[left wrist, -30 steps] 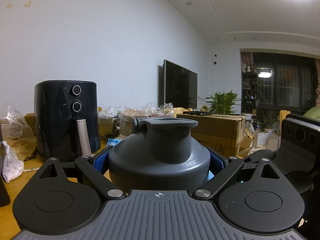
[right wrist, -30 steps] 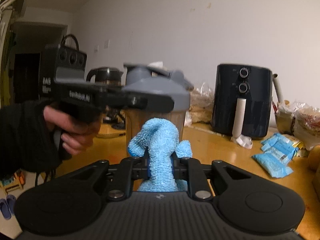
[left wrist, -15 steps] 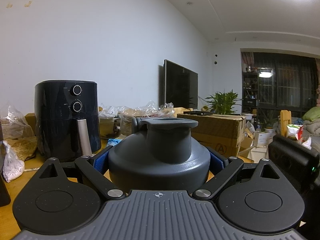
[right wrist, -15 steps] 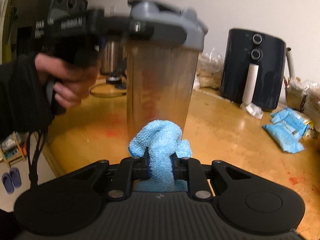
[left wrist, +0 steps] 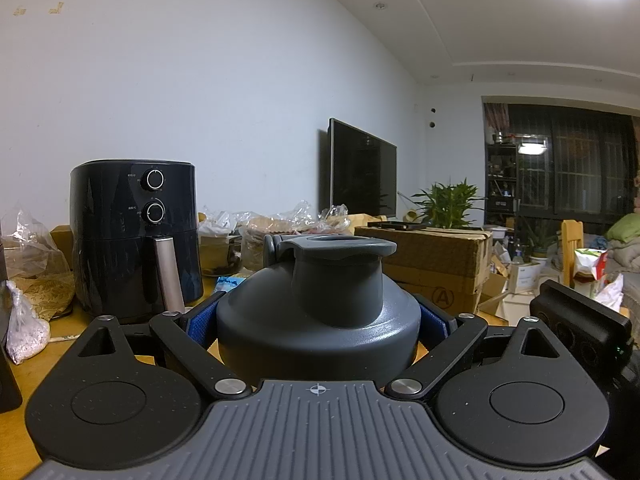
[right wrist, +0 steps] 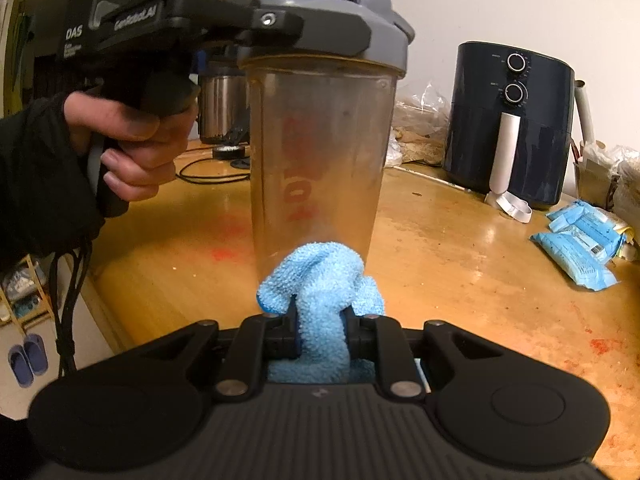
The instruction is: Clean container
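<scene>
We see the left gripper (right wrist: 320, 36) clamping the shaker bottle's lid (left wrist: 320, 312); the right gripper (right wrist: 322, 334) pinches a blue cloth (right wrist: 320, 276) at lower centre. Hard wiping may tip the bottle (right wrist: 320, 152).

One shaker bottle (right wrist: 320, 152), one blue cloth (right wrist: 320, 292), one air fryer (right wrist: 508, 124), two slippers (right wrist: 26, 358).

Both wrist views close, sharing shaker (left wrist: 318, 320)

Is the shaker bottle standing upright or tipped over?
Upright: the shaker bottle stands vertical on the table, grey lid on top.
</scene>
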The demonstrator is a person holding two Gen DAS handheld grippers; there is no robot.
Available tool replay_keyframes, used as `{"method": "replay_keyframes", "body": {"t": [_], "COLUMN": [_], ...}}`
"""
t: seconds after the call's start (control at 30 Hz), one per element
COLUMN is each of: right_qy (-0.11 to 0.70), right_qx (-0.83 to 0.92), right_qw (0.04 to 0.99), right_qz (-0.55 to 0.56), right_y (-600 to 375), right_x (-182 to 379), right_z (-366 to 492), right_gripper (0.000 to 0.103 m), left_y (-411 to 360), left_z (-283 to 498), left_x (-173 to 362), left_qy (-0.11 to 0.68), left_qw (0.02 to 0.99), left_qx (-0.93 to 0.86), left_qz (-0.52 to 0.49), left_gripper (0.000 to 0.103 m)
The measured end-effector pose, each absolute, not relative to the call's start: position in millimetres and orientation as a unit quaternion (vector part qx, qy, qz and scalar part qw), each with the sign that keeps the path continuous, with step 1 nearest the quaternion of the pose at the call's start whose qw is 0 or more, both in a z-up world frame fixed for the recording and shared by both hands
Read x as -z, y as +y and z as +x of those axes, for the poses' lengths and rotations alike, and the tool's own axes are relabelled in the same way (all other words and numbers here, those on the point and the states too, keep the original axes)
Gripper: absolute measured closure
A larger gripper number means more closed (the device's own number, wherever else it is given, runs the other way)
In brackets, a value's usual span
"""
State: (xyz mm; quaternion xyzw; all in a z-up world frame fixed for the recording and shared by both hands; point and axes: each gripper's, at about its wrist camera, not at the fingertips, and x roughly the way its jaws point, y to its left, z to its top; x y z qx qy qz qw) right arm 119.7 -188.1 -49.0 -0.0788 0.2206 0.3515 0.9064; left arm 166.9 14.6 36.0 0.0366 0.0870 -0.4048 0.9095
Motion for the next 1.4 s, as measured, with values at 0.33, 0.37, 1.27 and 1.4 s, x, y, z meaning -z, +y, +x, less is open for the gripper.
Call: {"method": "replay_keyframes", "body": {"t": [0.33,0.37,1.27,1.4], "right_qy": [0.191,0.187,0.071,0.071], "right_qx": [-0.347,-0.347,-0.333,-0.333], "right_qw": [0.916,0.917,0.94,0.94], "right_qz": [-0.063,-0.062,-0.002,-0.002], "right_y": [-192,-193,-207,-207], "right_x": [35,33,-13,-14], "right_z": [114,113,95,92], "right_gripper": [0.092,0.092,0.091,0.091], "left_y": [15,16,15,15], "left_z": [168,168,170,171], "left_x": [-36,-36,-36,-36], "left_qy": [0.089,0.089,0.092,0.091], "left_qw": [0.91,0.91,0.91,0.91], "left_qx": [0.404,0.404,0.402,0.402], "left_qz": [0.037,0.037,0.04,0.039], "left_gripper": [0.008,0.008,0.008,0.008]}}
